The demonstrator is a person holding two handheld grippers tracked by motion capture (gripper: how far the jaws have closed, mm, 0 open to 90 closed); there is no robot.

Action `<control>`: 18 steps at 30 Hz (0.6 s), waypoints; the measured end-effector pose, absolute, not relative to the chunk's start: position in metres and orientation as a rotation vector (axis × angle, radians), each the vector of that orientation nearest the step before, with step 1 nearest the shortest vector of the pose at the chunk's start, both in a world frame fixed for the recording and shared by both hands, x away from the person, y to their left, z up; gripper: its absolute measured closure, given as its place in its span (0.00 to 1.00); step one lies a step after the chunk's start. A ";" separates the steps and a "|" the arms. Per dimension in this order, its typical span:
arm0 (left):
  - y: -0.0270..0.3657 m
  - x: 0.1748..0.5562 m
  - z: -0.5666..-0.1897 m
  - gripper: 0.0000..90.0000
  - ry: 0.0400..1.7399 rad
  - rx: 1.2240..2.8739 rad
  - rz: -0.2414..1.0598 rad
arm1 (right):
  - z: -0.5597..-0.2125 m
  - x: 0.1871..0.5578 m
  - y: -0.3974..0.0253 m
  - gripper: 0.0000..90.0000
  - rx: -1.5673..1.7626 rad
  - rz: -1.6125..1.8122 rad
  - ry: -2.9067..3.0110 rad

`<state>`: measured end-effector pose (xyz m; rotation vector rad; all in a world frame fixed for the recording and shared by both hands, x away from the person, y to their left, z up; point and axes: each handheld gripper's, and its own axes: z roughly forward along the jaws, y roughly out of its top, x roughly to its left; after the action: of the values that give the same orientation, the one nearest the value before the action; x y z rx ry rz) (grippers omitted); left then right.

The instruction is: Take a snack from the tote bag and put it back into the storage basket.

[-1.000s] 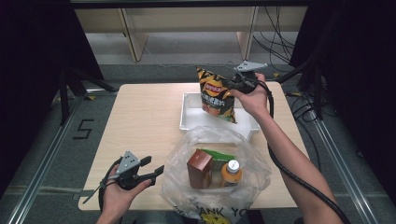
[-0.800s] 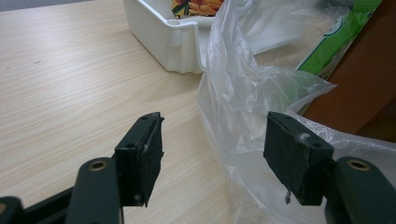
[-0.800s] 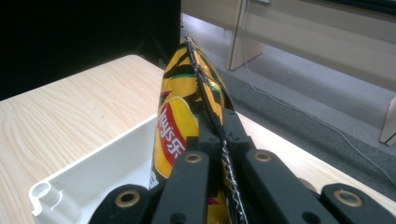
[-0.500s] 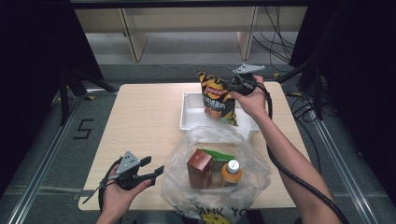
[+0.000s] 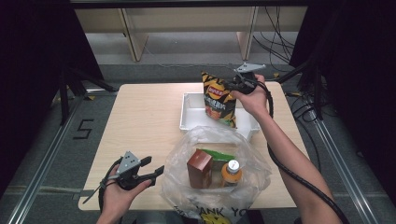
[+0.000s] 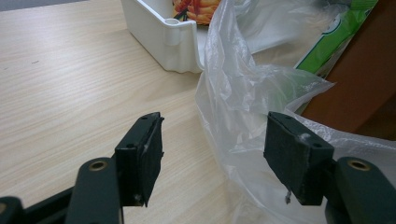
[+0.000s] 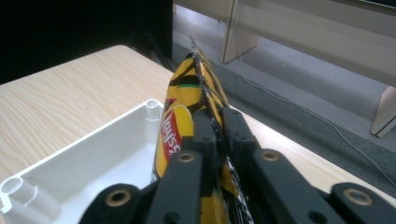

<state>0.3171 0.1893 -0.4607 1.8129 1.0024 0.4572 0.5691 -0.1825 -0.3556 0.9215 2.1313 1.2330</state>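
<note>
A wooden table [image 5: 140, 121] bears a white tray [image 5: 191, 116] and plastic bag [image 5: 252, 158].

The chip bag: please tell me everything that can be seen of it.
The chip bag is glossy foil, yellow with black stripes and a red round logo. It hangs upright, its crimped top edge pinched in the shut right claw, above the white bin. Whether its bottom touches the bin cannot be told.
</note>
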 end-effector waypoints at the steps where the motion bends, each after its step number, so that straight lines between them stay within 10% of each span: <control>1: 0.189 0.317 -0.461 0.41 1.002 1.815 0.457 | -0.355 0.571 -0.183 0.88 0.920 1.233 2.122; 18: 0.186 0.317 -0.461 0.40 1.002 1.813 0.444 | -0.340 0.556 -0.198 0.47 0.993 1.176 2.048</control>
<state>0.3167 0.1858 -0.4612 1.8130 1.0018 0.4440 0.5557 -0.1982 -0.3396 0.9932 2.0479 1.1763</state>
